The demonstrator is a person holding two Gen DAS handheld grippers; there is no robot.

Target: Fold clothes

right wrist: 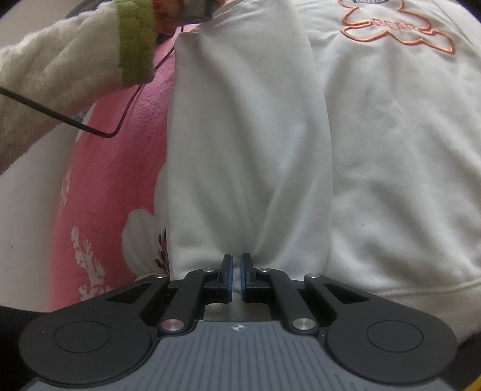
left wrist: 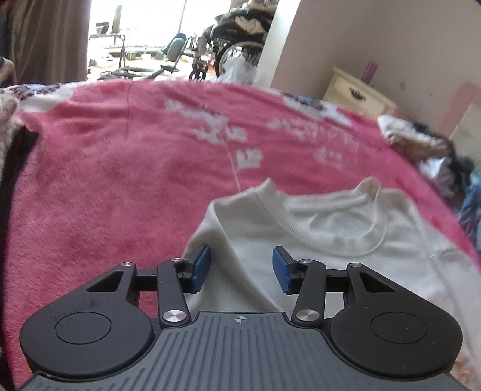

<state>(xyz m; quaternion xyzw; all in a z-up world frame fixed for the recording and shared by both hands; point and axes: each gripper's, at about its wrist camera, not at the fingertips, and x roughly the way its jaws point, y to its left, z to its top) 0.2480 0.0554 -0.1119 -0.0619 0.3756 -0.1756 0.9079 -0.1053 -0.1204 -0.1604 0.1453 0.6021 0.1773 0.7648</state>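
A white sweatshirt [left wrist: 330,240] lies flat on a pink blanket [left wrist: 120,180], its ribbed collar [left wrist: 327,207] towards the far side. My left gripper [left wrist: 242,269] is open above the shoulder by the collar, its blue pads [left wrist: 200,268] apart with nothing pinched. In the right wrist view a long sleeve [right wrist: 249,135] is laid along the sweatshirt's body, beside an orange embroidered bear outline [right wrist: 396,27]. My right gripper [right wrist: 237,278] is shut on the sleeve's near end, and the fabric bunches into its pads.
A person's fuzzy white sleeve with a green cuff [right wrist: 135,45] reaches in at the upper left, over a thin black cable [right wrist: 120,120]. A heap of clothes [left wrist: 436,156] lies at the blanket's right edge. Behind stand a cream nightstand [left wrist: 354,93] and a wheelchair [left wrist: 237,45].
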